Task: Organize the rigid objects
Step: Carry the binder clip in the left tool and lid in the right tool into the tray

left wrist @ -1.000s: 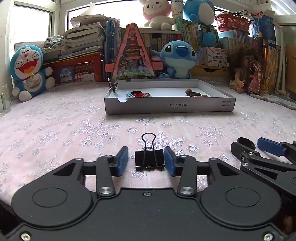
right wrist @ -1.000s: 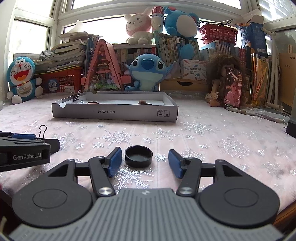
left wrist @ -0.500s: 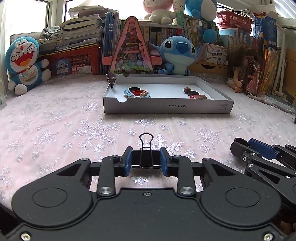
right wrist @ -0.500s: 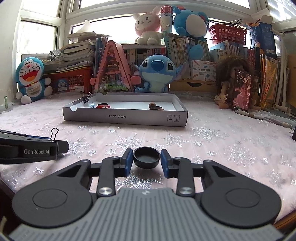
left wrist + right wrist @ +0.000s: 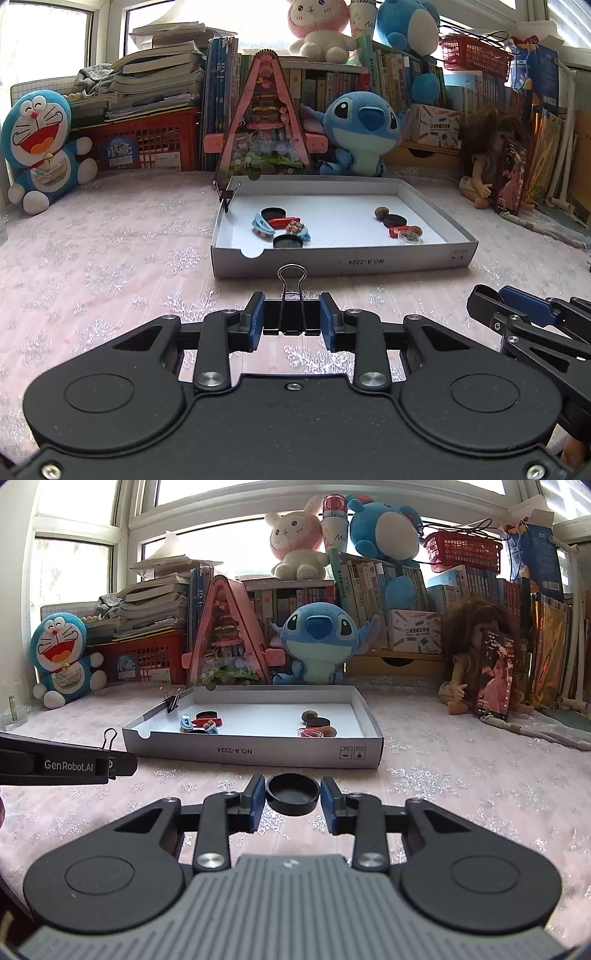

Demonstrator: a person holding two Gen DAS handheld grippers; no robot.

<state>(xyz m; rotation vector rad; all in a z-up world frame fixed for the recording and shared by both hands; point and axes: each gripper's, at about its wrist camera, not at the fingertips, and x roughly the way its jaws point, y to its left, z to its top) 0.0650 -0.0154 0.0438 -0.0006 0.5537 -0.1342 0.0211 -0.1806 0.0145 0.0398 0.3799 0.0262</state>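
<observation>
the left hand-held gripper [image 5: 291,320] is clenched on a black binder clip [image 5: 291,314], its wire handles standing upright, lifted clear of the pink snowflake cloth [image 5: 110,258] on the desk. beyond it sits the shallow white box [image 5: 343,263] (already holding dark caps, a blue hair clip and some brownish bits, with another binder clip [image 5: 226,195] pinched on its far left corner). to the right, the right hand-held gripper [image 5: 293,799] is grasping a round black cap [image 5: 293,794] between its blue pads, open side up, just short of the box.
</observation>
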